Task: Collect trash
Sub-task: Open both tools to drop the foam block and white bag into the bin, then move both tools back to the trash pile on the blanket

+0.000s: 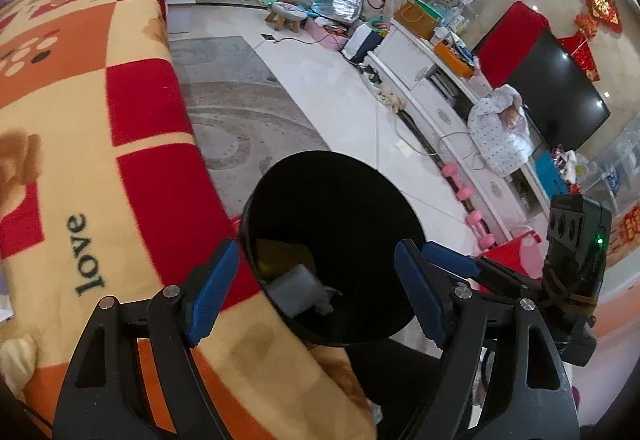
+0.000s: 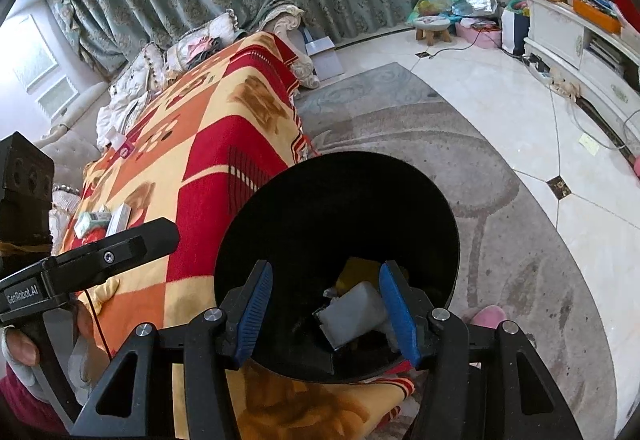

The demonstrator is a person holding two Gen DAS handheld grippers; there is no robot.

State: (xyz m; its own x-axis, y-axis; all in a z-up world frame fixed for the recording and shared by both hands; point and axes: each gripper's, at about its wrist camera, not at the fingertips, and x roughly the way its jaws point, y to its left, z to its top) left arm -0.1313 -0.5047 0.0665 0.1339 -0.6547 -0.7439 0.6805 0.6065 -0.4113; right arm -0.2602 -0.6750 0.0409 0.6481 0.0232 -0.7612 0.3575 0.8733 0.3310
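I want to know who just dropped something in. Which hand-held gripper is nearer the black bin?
Right. The right hand-held gripper hangs over the black bin, pads open above the grey packet inside. The left hand-held gripper sits beside it, partly over the blanket.

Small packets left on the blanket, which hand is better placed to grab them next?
Probably the left gripper: it sits on the blanket side, nearer the packets. The right gripper hangs open over the black bin.
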